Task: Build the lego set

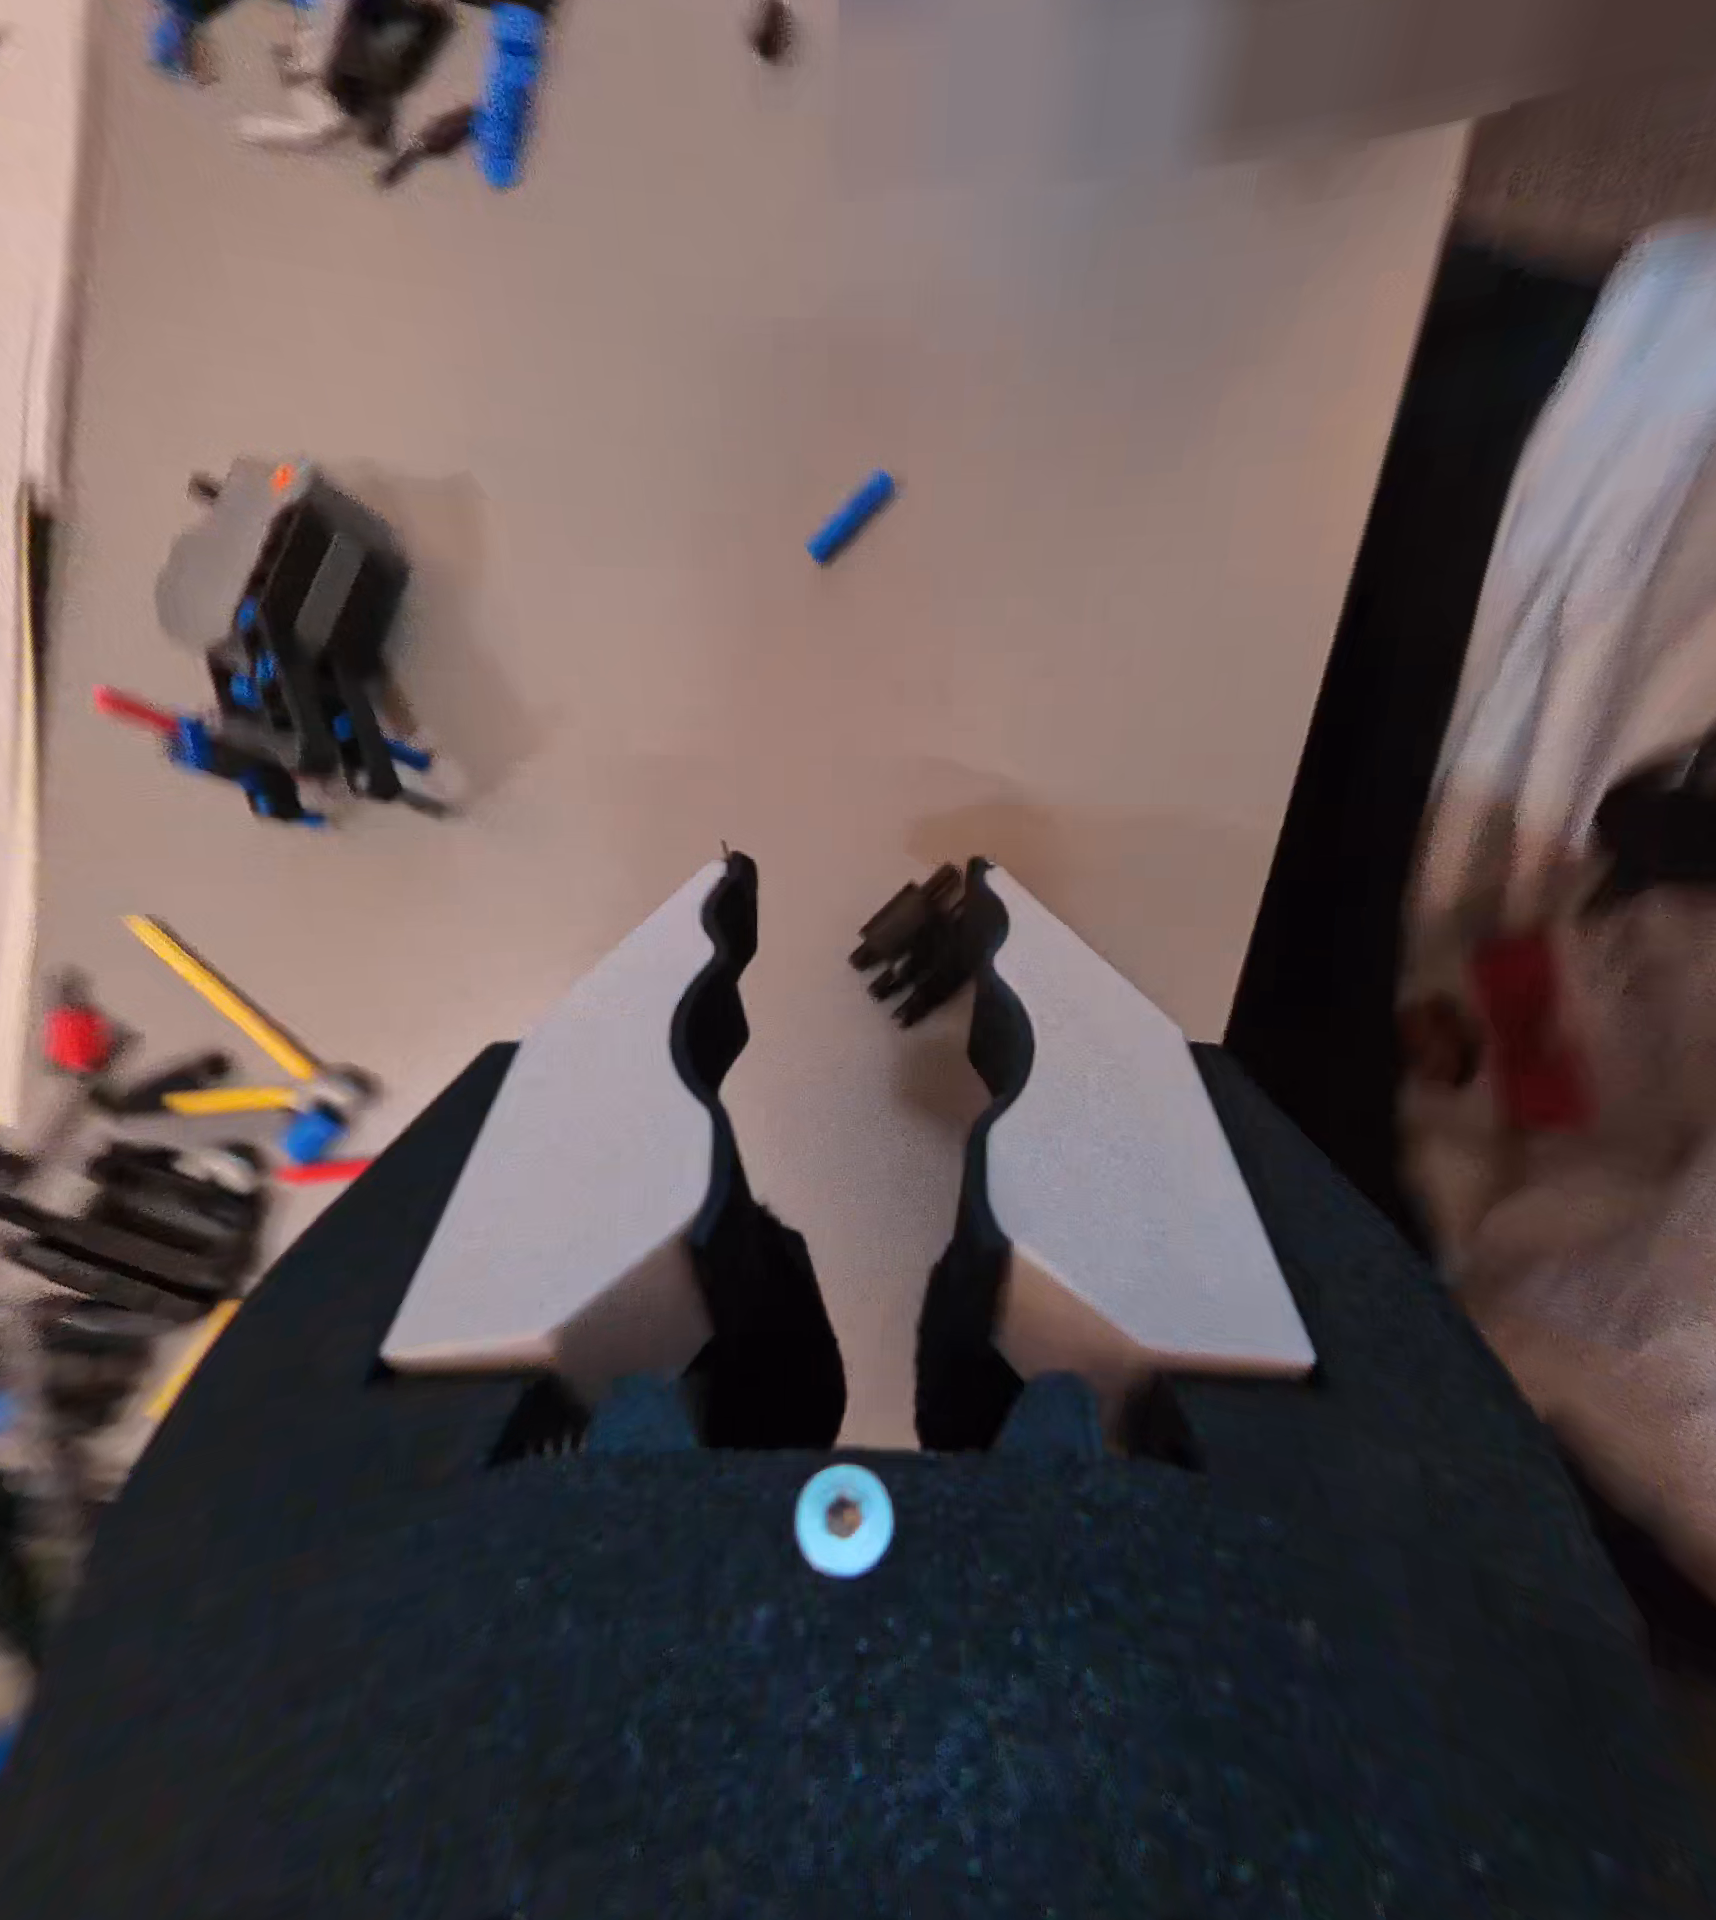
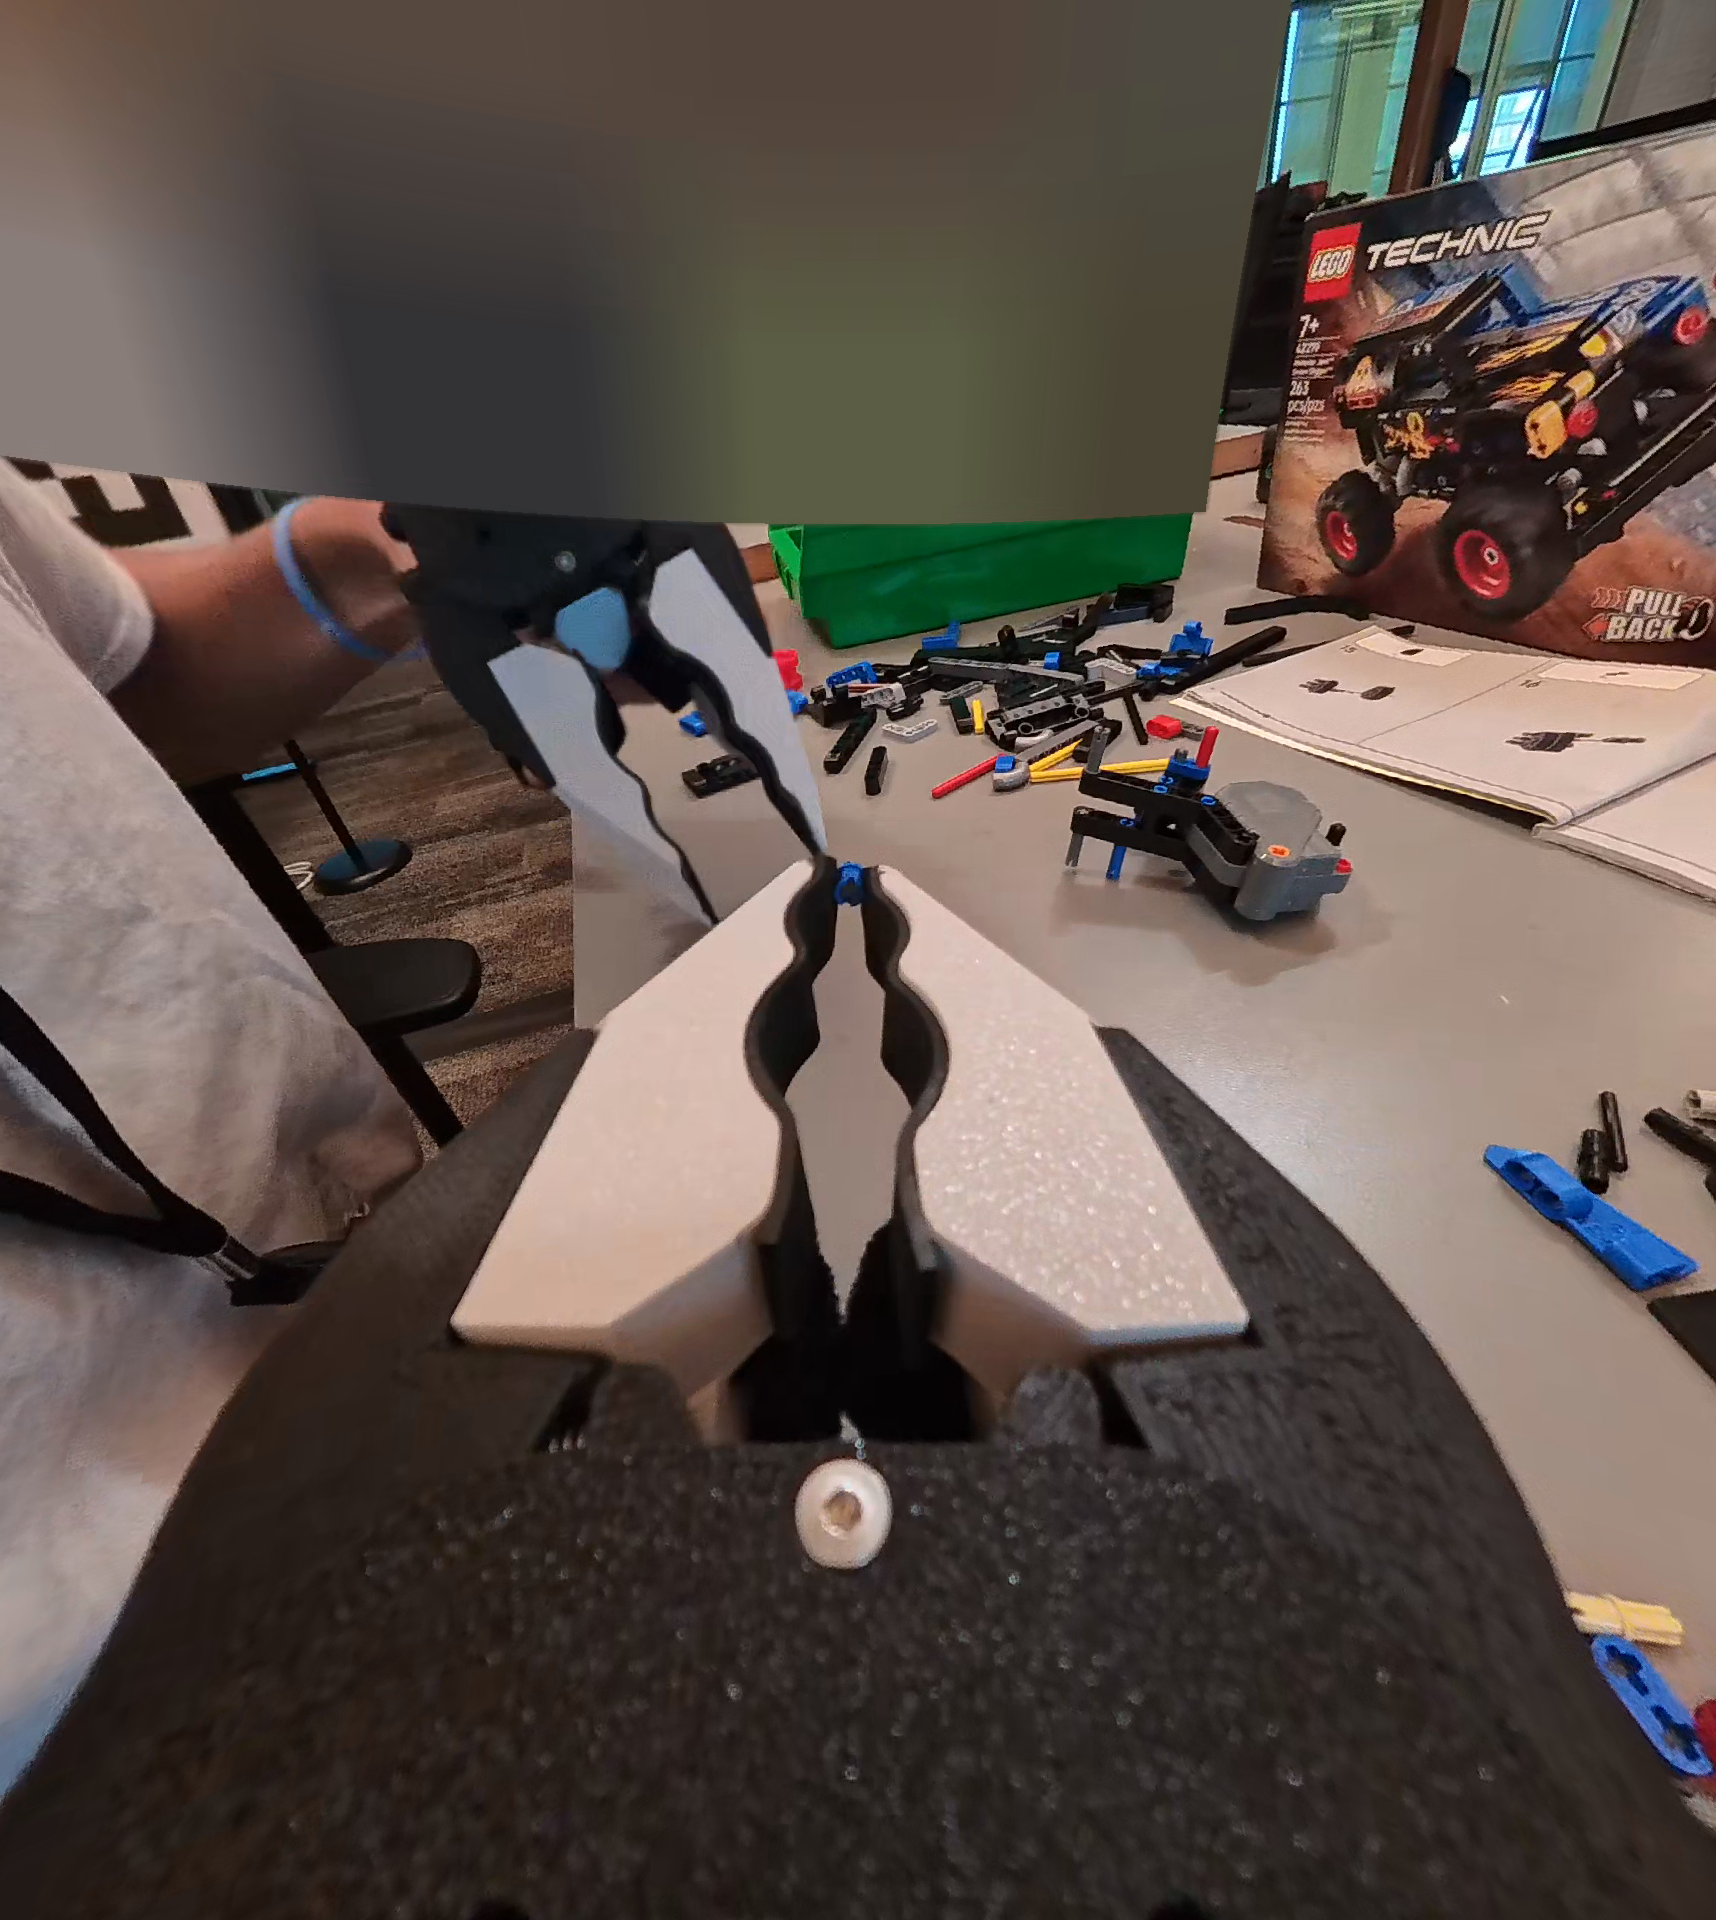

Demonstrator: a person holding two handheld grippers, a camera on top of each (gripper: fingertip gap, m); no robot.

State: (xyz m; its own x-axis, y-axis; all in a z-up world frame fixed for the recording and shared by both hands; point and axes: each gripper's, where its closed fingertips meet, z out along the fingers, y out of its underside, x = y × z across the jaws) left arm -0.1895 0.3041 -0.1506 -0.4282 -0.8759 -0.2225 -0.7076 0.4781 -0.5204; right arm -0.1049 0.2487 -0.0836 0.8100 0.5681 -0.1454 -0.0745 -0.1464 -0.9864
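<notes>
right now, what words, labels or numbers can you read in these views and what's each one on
I can't quote writing, so this lists only where it stands.
box: large printed words, logos and numbers around a truck picture, legible.
booklet: small step numbers, too small to read.
shirt: dark letters, cut off by the blur patch.
left wrist view: blurred, nothing readable.

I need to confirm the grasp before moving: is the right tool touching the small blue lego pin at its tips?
Touching. The right wrist view shows the right tool pinching the small blue lego pin between both fingertips, no gap.
</notes>
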